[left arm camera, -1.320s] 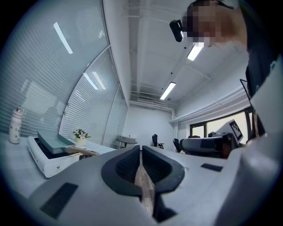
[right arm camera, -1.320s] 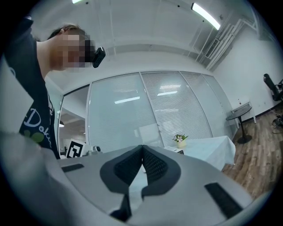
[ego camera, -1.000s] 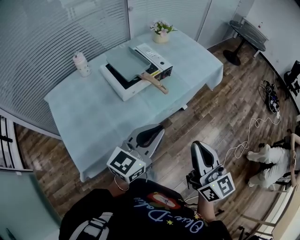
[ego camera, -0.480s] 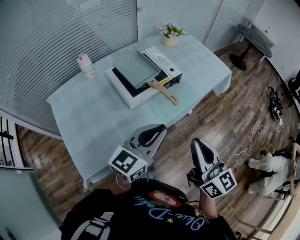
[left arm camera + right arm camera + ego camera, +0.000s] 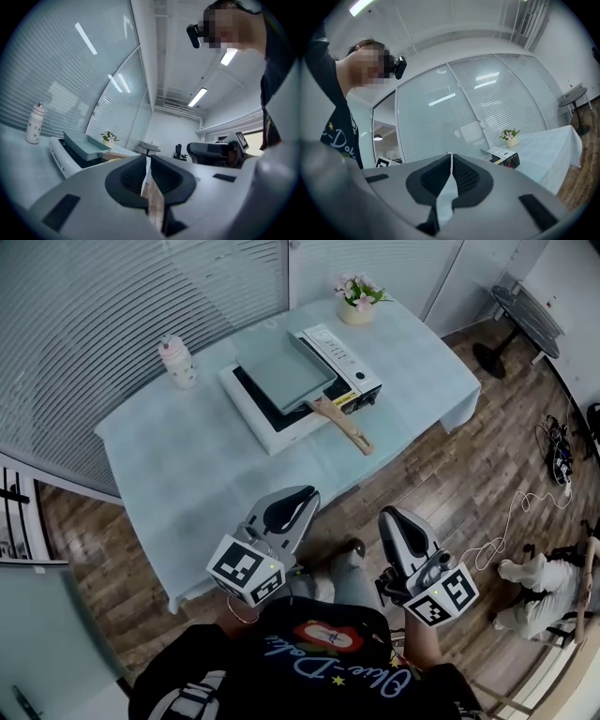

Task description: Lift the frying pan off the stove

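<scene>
Room: we look down on a wood floor (image 5: 450, 474) and a table (image 5: 187, 474) under pale cloth, beside blinds.
Bottle (image 5: 176, 360): upright, table's left.
Pan (image 5: 281, 367): grey-green and square, on the white stove (image 5: 246, 409). Its wooden handle (image 5: 347, 425) juts toward us. It lies well apart from both grippers.
Flowers (image 5: 359, 289): at the far edge.
Left gripper (image 5: 302, 495): clenched, empty, by the table's near edge.
Right gripper (image 5: 389, 517): clenched, empty, over the floor.
Writing: we find the stove panel's print too small and the shirt (image 5: 319, 662) lettering unclear.
</scene>
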